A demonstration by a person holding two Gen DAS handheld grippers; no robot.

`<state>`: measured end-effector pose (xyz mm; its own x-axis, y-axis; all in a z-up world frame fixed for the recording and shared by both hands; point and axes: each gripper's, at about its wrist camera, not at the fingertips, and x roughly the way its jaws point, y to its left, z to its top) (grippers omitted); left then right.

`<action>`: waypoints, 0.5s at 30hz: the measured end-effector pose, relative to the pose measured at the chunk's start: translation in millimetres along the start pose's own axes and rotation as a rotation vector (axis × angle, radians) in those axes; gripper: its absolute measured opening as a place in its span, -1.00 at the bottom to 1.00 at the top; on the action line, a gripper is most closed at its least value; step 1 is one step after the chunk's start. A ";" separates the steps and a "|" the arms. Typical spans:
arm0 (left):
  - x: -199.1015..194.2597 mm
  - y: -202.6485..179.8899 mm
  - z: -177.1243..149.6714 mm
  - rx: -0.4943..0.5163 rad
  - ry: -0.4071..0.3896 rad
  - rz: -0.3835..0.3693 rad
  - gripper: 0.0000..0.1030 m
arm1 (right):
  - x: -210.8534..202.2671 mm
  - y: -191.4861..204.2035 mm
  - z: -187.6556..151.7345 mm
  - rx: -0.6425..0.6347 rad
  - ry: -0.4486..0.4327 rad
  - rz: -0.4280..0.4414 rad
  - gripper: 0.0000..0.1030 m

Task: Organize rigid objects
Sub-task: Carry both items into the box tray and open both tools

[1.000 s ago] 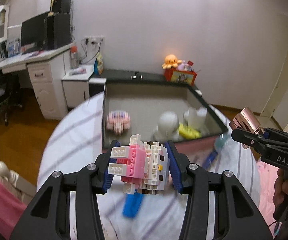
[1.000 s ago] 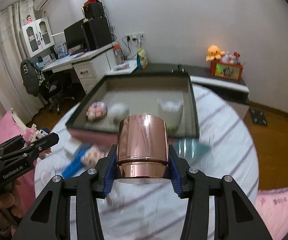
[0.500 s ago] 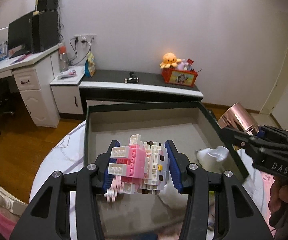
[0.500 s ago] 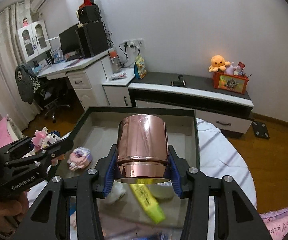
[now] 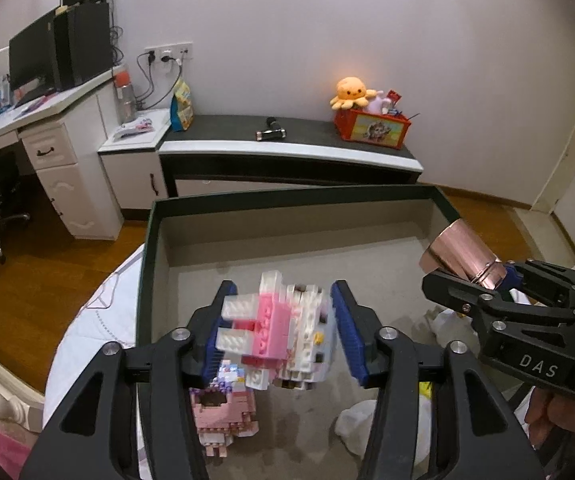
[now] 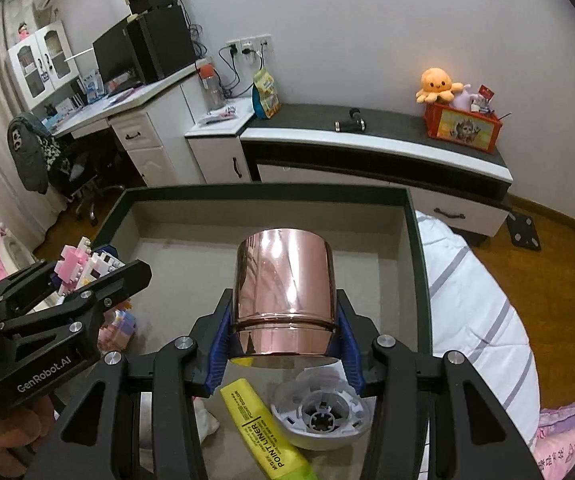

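Observation:
My left gripper (image 5: 279, 330) is open over the dark-rimmed storage box (image 5: 287, 200). A pink and white brick figure (image 5: 283, 332) sits between its blue pads with gaps on both sides and looks blurred. My right gripper (image 6: 283, 340) is shut on a shiny copper cup (image 6: 285, 292), held above the box (image 6: 417, 264). The cup (image 5: 463, 252) and right gripper also show at the right of the left wrist view. The left gripper with the brick figure (image 6: 83, 264) shows at the left of the right wrist view.
In the box lie a pink brick model (image 5: 223, 416), a yellow highlighter (image 6: 271, 432), a round white part (image 6: 319, 416) and crumpled white pieces (image 5: 355, 424). The box rests on a striped white bedcover (image 6: 475, 320). A low dark cabinet (image 5: 287, 148) and desk (image 5: 47, 128) stand behind.
Both grippers moved forward over the box. The left gripper's jaws have opened and the brick figure has come loose, tilted and blurred between the pads. The right gripper still holds the cup.

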<state>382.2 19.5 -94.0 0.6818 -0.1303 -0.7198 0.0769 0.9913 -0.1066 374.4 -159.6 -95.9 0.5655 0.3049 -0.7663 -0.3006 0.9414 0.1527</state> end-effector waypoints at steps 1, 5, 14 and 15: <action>-2.4 0.7 -1.0 -0.002 -0.007 0.006 0.51 | 0.6 -1.2 1.7 -0.002 -0.001 0.000 0.02; -18.5 8.6 -2.7 -0.030 -0.043 0.039 0.94 | -10.9 -3.8 0.8 0.019 -0.032 0.002 0.64; -72.5 11.0 -24.9 -0.032 -0.116 0.040 0.99 | -46.6 -1.7 -12.5 0.066 -0.088 -0.041 1.00; -78.1 10.6 -27.9 -0.033 -0.121 0.039 0.99 | -52.2 -0.7 -15.5 0.071 -0.097 -0.038 1.00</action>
<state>309.5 39.7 -58.0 0.7666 -0.0865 -0.6363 0.0258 0.9942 -0.1040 333.2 -178.4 -65.7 0.6482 0.2777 -0.7091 -0.2245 0.9594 0.1705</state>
